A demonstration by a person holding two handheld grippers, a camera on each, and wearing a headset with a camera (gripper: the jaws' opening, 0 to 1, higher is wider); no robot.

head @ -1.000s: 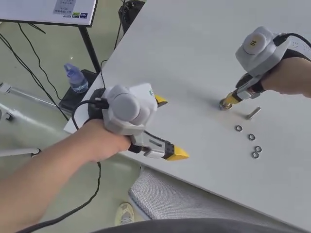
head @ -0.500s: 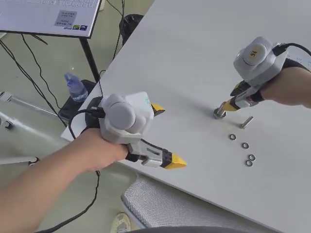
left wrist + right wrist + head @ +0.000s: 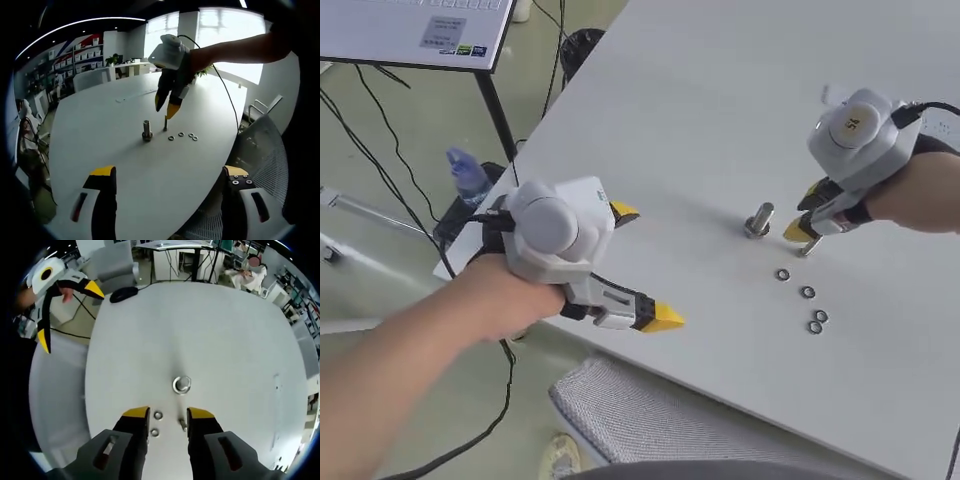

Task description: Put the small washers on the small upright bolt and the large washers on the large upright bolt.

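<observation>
Hovering low over the round white table [image 3: 225, 330], my right gripper [image 3: 168, 412] has its yellow-tipped jaws partly apart and clamped on nothing. The small silver upright bolt [image 3: 183, 425] stands in the gap close against one jaw, though I cannot tell whether they touch, and two of the small silver ring washers [image 3: 158, 415] lie flat near the other jaw. The large silver upright bolt [image 3: 182, 385] stands just beyond the tips, while my left gripper [image 3: 170, 172] hangs wide open and empty at the table's near edge, well apart from both bolts.
</observation>
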